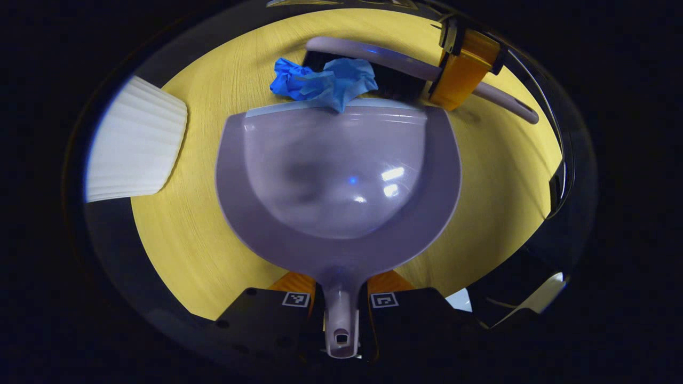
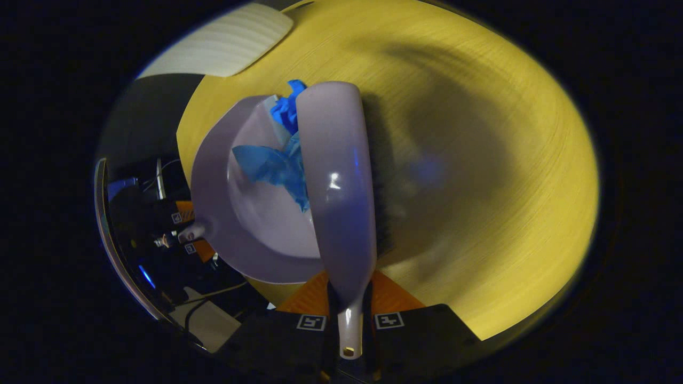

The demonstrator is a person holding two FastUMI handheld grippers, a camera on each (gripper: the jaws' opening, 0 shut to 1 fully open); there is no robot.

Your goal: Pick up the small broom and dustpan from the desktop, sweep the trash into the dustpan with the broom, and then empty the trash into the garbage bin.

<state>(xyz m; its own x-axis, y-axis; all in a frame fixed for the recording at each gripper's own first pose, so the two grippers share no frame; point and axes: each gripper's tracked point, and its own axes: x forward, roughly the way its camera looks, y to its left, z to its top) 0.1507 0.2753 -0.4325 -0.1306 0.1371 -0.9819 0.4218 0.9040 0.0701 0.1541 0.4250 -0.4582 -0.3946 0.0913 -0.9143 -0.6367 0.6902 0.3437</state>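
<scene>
Yellow wood-grain worktop [image 1: 181,234], round-edged, with a white ribbed bin [image 1: 133,146] at its far-left margin.

Left hand-held gripper [image 1: 340,301]: held low and level, pointing across the worktop; both fingers clamped on the handle of the dustpan [image 1: 341,181]. Pan lies flat, its open lip facing away.

Right hand-held gripper [image 2: 349,320]: reaching in from the side, angled downward; both fingers clamped on the handle of the small broom [image 2: 336,181]. Broom head sits along the pan's lip, dark bristles down on the worktop.

Trash: crumpled blue glove [image 1: 325,82], resting at the pan's lip, touching the bristles, partly over the edge into the pan.
</scene>
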